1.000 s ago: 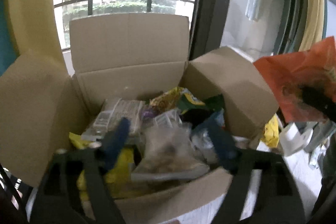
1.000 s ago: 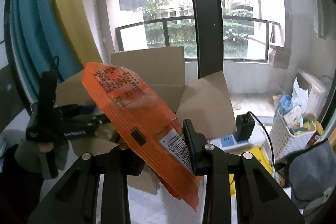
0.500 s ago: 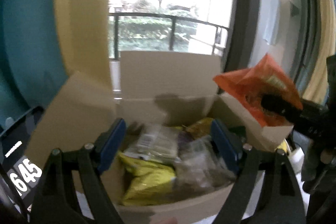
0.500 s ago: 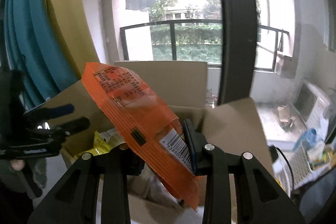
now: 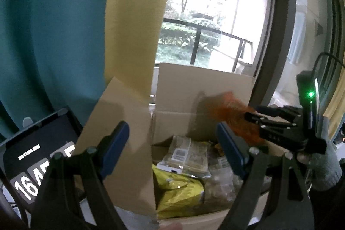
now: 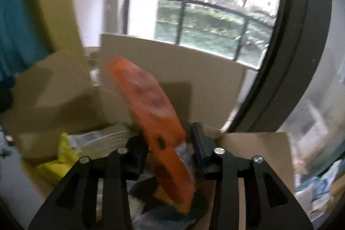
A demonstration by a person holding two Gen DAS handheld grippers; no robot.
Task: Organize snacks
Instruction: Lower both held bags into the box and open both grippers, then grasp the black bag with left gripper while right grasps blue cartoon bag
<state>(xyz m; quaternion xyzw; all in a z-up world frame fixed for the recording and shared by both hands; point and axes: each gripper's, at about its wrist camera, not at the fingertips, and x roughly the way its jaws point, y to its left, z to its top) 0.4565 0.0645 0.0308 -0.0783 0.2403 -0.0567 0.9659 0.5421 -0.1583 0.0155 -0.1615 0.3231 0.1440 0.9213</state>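
An open cardboard box holds several snack packets, among them a yellow bag and a clear pack with a barcode. My left gripper hovers open over the box's near left side, nothing between its blue pads. My right gripper is above the box with its jaws opening. A blurred orange packet stands between them, and a gap shows beside the right pad. In the left wrist view that orange packet sticks out of the right gripper over the box's right side.
A dark screen with clock digits leans left of the box. Teal and yellow curtains hang behind it. A window with a balcony rail is beyond the box. A gloved hand holds the right gripper. Cluttered items lie at the far right.
My right gripper has carried the orange packet in over the box and its jaws have widened; the packet now looks loose and blurred. My left gripper has drawn back leftward and a little up.
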